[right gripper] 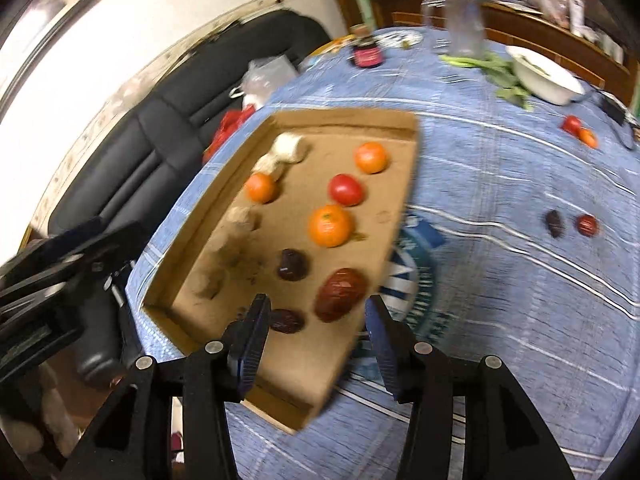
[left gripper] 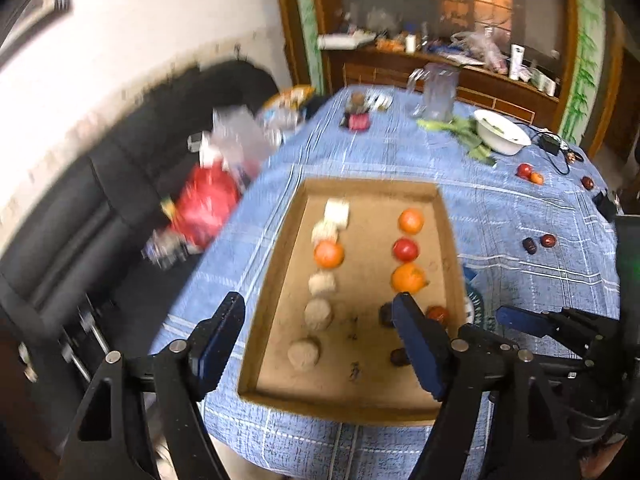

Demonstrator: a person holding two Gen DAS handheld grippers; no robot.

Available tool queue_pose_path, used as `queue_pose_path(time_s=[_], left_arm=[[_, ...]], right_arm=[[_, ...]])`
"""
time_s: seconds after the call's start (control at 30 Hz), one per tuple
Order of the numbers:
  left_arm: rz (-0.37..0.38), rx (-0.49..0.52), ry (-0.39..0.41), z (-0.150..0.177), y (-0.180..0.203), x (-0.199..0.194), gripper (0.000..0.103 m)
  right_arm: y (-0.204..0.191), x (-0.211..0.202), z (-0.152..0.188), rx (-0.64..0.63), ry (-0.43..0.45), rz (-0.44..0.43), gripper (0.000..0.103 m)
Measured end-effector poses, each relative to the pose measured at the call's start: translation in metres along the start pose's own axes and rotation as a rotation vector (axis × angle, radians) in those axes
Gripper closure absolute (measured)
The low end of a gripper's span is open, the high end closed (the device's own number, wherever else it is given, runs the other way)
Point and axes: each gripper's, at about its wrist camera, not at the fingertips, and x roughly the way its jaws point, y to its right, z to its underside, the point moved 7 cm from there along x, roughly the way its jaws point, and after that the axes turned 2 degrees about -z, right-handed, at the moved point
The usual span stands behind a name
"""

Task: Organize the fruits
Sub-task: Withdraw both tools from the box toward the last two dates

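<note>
The cardboard tray (right gripper: 400, 184) lies on the blue checked tablecloth (right gripper: 500, 280) and serves as the landmark. The right gripper (right gripper: 316, 340) hovers over the tray's near end, its fingers apart and holding nothing; a reddish-brown date (right gripper: 340, 294) lies in the tray just ahead of the gap, with two darker dates (right gripper: 293, 265) beside it toward the tray's middle. The left gripper (left gripper: 320, 344) hangs over the same near end, fingers spread wide and empty.

Inside the tray, the right-hand row holds two oranges (right gripper: 330, 225) with one red fruit (right gripper: 346, 189) between them. The left-hand row holds one more orange (left gripper: 329, 254) and five pale lumps (left gripper: 318, 314). Outside the tray, well to its right on the cloth, lie four more small fruits (right gripper: 587, 225).
</note>
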Motion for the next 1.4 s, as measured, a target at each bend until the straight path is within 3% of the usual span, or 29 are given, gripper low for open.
queue_pose_path(time_s=[0.13,0.43,0.77,1.4], left_arm=[[-0.029,0.074,0.072,-0.012,0.028,-0.022,0.027],[-0.025,0.125,0.088,-0.021,0.065,-0.034,0.027],[-0.041,0.117,0.033,-0.015,0.068,-0.019,0.027],[0.017,0.124,-0.055,-0.012,0.069,0.024,0.027]], right_arm=[[0.016,-0.021,0.002,0.016,0.041,0.018,0.050],[0.054,-0.049,-0.001,0.051,0.089,0.041,0.048],[0.072,-0.038,0.002,0.091,0.050,0.034,0.046],[0.089,-0.008,0.012,0.163,-0.036,0.080,0.045]])
